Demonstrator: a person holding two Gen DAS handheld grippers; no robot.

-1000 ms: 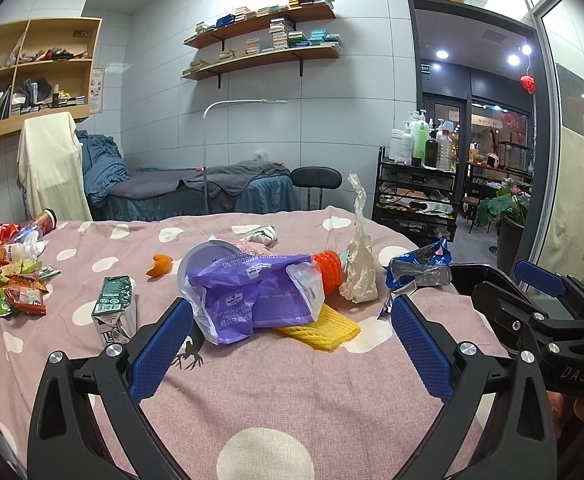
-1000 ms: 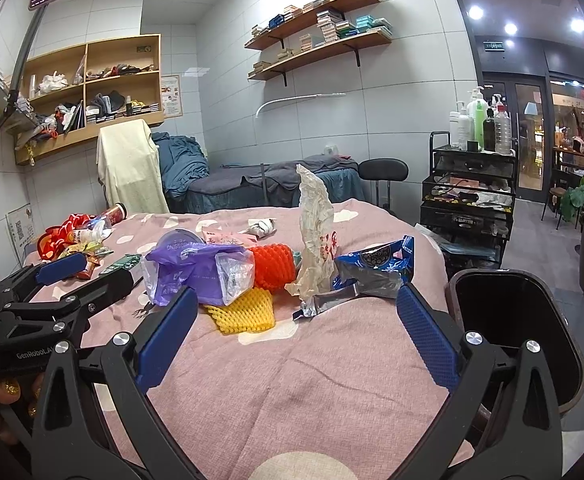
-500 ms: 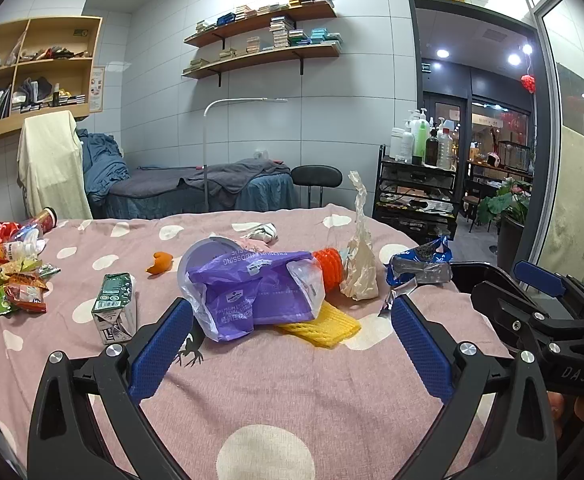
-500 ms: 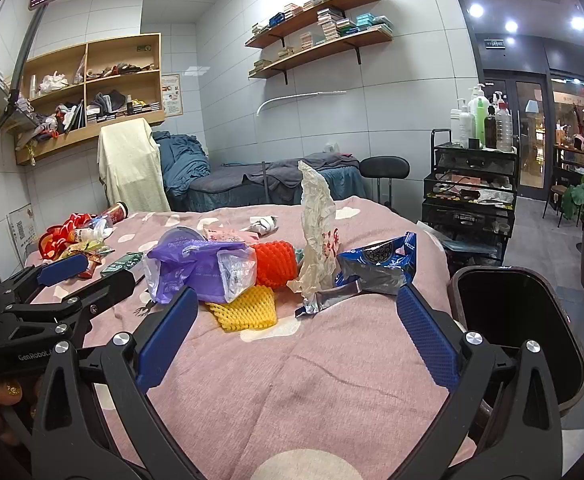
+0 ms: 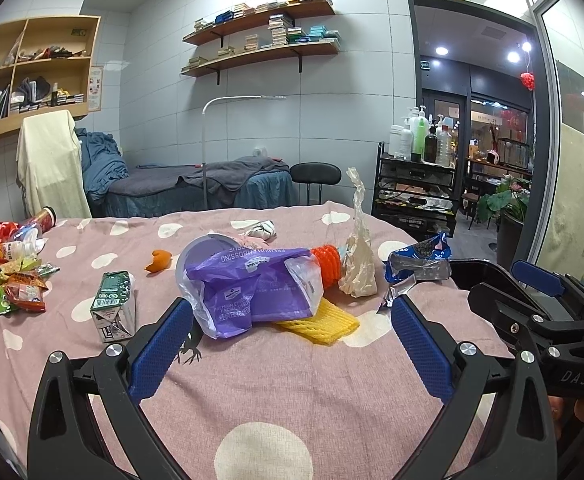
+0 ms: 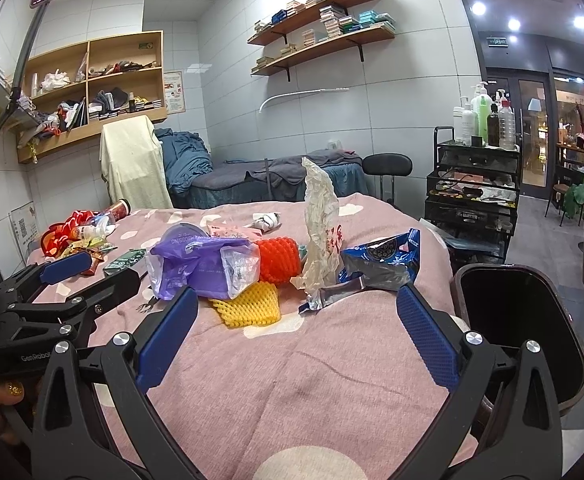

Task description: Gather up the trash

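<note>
Trash lies in a heap on the pink dotted bedcover (image 5: 276, 384): a purple plastic bag (image 5: 252, 288) (image 6: 200, 268), a yellow foam net (image 5: 320, 322) (image 6: 252, 308), an orange foam net (image 6: 278, 260), a crumpled clear wrapper (image 5: 358, 248) (image 6: 322, 232) and a blue cookie wrapper (image 5: 420, 262) (image 6: 380, 264). My left gripper (image 5: 288, 332) is open and empty, just short of the purple bag. My right gripper (image 6: 296, 328) is open and empty, short of the yellow net. A black bin (image 6: 520, 320) stands at the bed's right edge.
A green carton (image 5: 114, 304), an orange scrap (image 5: 158, 260) and a cluster of snack packets (image 5: 16, 276) lie to the left. A white crumpled piece (image 5: 262, 230) lies farther back. A black trolley with bottles (image 6: 476, 184) and a stool (image 6: 388, 168) stand beyond the bed.
Both grippers have crept slightly forward towards the heap. Nothing on the bed has moved.
</note>
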